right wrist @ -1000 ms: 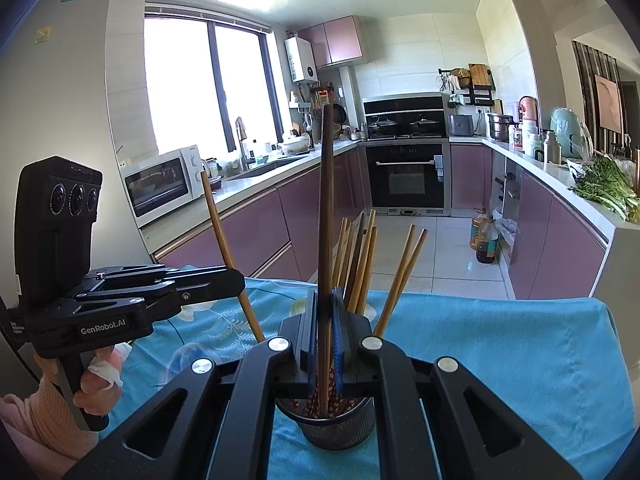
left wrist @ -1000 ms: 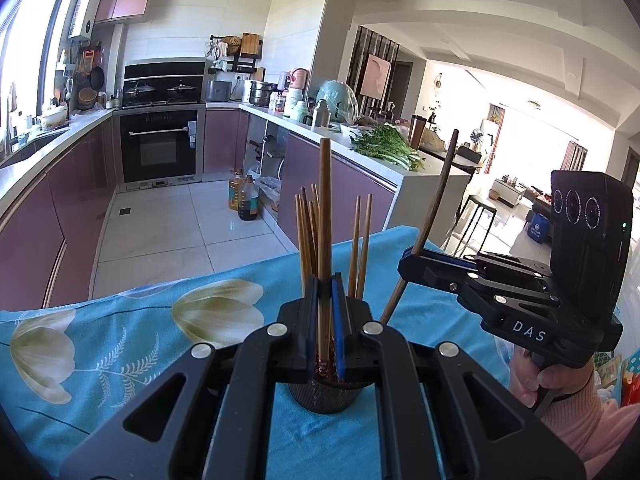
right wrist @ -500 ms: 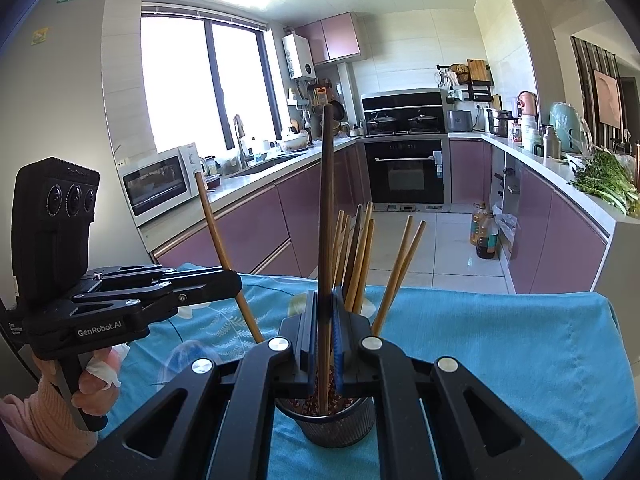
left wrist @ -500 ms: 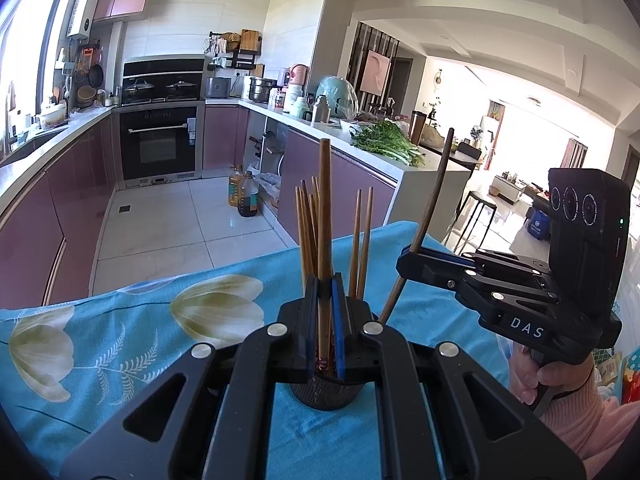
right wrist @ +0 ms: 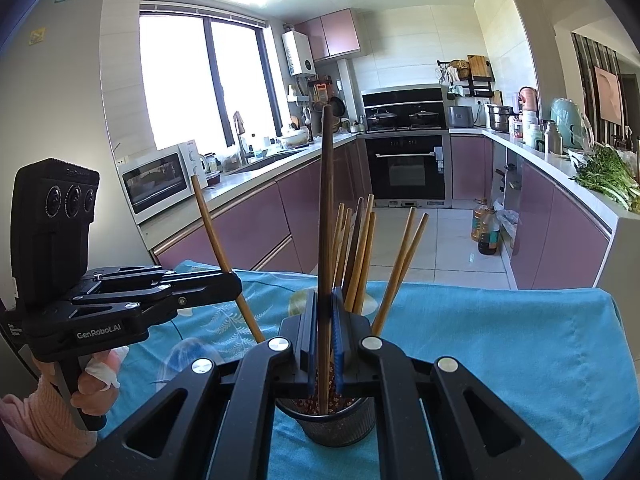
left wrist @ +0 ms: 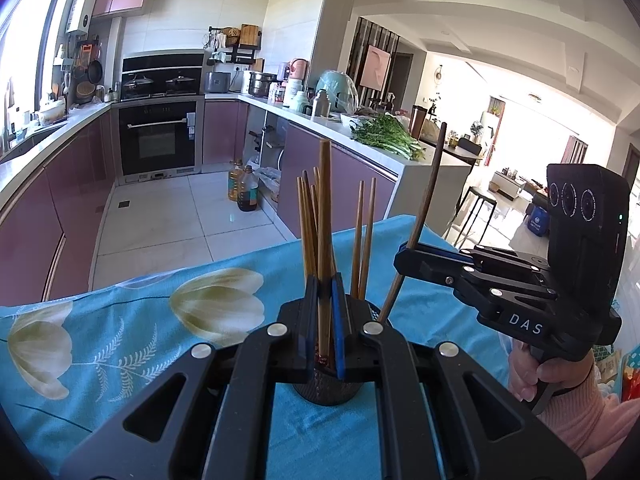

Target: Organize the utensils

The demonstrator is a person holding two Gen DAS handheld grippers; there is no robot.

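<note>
holder (left wrist: 326,390) mostly hidden behind left gripper (left wrist: 325,320), chopstick (left wrist: 325,240) tip unseen inside

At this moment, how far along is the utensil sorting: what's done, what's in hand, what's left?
Done: several chopsticks already stand in the mesh holder on the blue cloth. In hand: the left gripper is shut on a light chopstick, the right gripper on a dark chopstick, both over the holder. Left: release both; no loose utensils show on the cloth.

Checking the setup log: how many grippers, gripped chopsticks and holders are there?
Grippers: 2, left gripper and right gripper
Gripped chopsticks: 2, light chopstick and dark chopstick
Holder: 1
Total: 5
</note>
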